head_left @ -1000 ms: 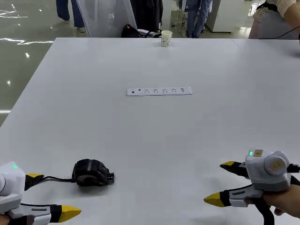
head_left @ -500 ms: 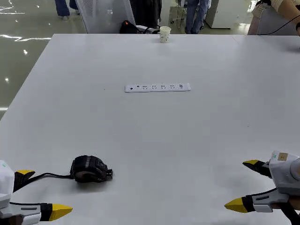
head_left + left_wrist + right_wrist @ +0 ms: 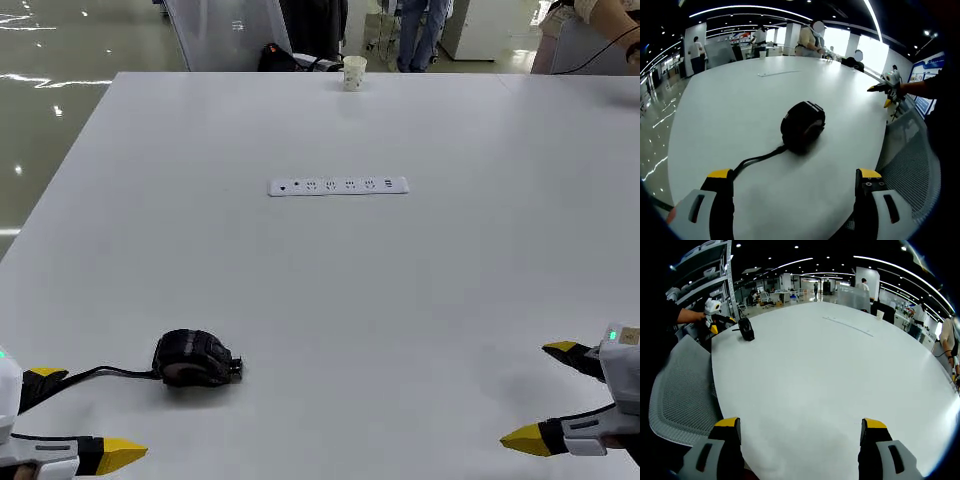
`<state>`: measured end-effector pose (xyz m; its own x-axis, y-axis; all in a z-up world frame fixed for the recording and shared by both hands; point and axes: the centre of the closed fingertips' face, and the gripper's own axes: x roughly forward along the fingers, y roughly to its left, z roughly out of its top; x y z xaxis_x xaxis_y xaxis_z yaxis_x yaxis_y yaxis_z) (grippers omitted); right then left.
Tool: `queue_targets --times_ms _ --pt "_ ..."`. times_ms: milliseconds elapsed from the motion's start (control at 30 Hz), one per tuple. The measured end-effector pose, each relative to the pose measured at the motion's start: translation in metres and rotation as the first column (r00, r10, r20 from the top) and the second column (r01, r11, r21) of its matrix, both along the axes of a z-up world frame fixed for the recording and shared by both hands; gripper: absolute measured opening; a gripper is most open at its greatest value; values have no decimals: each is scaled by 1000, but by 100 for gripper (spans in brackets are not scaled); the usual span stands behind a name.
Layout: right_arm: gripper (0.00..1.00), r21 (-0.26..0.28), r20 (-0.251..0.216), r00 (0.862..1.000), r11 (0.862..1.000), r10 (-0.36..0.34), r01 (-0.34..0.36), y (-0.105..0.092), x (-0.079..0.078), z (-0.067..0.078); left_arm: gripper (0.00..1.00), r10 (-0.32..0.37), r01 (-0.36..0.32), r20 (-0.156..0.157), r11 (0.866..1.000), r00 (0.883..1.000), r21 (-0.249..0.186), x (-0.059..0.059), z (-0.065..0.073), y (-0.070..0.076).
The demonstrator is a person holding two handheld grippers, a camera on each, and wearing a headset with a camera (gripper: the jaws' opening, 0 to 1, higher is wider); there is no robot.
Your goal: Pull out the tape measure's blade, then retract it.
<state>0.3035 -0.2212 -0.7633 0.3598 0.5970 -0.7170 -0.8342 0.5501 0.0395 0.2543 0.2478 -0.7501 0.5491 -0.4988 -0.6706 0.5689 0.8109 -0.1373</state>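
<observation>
At the near edge of the white surface (image 3: pixel 400 280), the left claw (image 3: pixel 85 415) is held low in the left corner and the right claw (image 3: pixel 540 392) low in the right corner, each pointing inward with jaws spread apart and holding nothing. Just ahead of the left claw lies the black tape measure (image 3: pixel 193 358), its black cord (image 3: pixel 100 375) trailing back toward that claw. Farther off, a white power strip (image 3: pixel 338 186) lies mid-surface, and a paper cup (image 3: pixel 353 73) stands at the far edge.
</observation>
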Motion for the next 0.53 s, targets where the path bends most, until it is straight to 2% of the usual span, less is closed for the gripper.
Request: queue_targets --times_ms 533 --pt "99 2 2 1000 1000 -7 7 -7 1 6 99 17 -17 6 1000 1000 -6 4 4 10"
